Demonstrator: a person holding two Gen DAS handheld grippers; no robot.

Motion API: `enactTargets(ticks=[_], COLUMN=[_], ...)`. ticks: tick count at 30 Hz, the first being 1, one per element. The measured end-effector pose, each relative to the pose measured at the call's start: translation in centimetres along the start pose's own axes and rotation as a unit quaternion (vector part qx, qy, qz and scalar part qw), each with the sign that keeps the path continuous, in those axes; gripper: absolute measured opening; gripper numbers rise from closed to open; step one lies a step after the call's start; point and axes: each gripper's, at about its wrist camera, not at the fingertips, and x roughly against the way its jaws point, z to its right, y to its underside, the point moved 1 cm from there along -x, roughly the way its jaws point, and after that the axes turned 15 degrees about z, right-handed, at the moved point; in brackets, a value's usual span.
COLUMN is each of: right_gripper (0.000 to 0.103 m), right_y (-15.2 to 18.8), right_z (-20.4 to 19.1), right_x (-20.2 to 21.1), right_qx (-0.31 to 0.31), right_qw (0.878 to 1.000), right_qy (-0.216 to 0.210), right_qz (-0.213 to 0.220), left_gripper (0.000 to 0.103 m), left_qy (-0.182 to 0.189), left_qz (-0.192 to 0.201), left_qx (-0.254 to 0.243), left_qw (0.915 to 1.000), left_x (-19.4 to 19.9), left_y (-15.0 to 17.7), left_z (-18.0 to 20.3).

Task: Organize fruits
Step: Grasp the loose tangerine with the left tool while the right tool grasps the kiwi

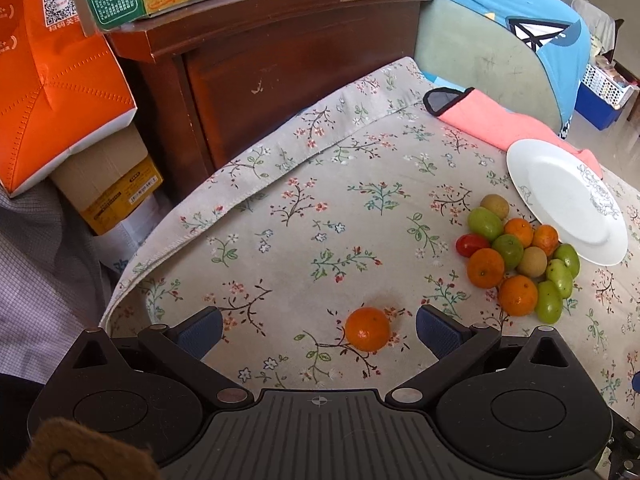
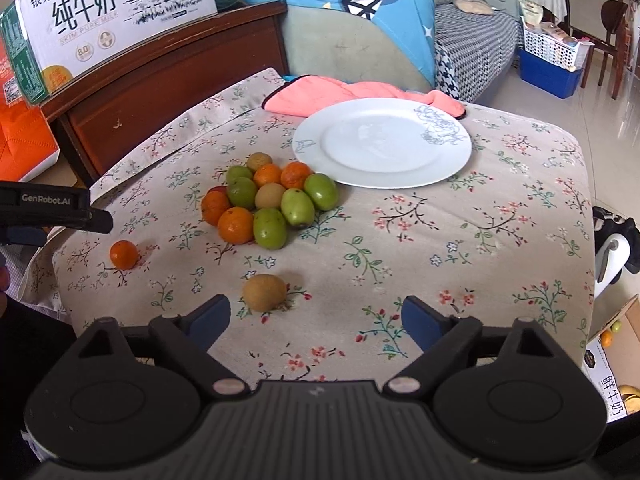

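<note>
Both grippers stand wide open and empty: the left gripper (image 1: 319, 330) brackets a dimpled orange mandarin (image 1: 367, 329), the right gripper (image 2: 316, 320) a matte brown fruit (image 2: 264, 292), neither touched. These two lie apart on the floral cloth worktop (image 2: 460, 248). The glossy heap of fruits (image 2: 266, 200) beside the smooth white plate (image 2: 384, 142) remains unsorted, judging sorting barely begun.

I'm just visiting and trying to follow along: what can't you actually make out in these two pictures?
- Red fruit: right wrist view, mostly hidden behind the pile.
- Left hand-held gripper: right wrist view, cut off by the left edge; only one finger shows.
- Box of fruit on the floor: right wrist view, cut off at the right edge.
- Plate pattern: too small to read in either view.
- The person: only a sleeve, left wrist view.
</note>
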Motion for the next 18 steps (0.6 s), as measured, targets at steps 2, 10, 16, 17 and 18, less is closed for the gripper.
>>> enactTargets(ticks=[2,10,16,17,18], right_gripper=[0.087,0.077,0.066,0.062,0.06], right_y=[0.2,0.6,0.6,0.6,0.6], right_z=[-0.3,-1.1,-1.4,-1.5,-1.5], right_x=[-0.2,-1.2,-1.8,-1.9,-2.0], right_qx=[0.003,0.009,0.006,0.006,0.005], right_qw=[1.0,1.0,1.0,1.0,1.0], right_qy=[-0.008,-0.015,-0.022,-0.023,-0.024], right_qz=[-0.001,-0.002,0.004,0.005,0.005], left_gripper=[0.103,0.101,0.096,0.095,0.094], left_qy=[-0.001,0.005,0.009,0.011,0.013], left_qz=[0.0,-0.003,0.001,0.003,0.004], left_qx=[-0.005,-0.013,-0.024,-0.026,-0.027], left_qw=[1.0,0.9999,0.9997,0.9996,0.9995], left_x=[-0.2,-1.2,-1.7,-1.8,-1.8], left_y=[0.4,1.5,2.0,2.0,2.1], left_z=[0.2,1.0,1.6,1.7,1.8])
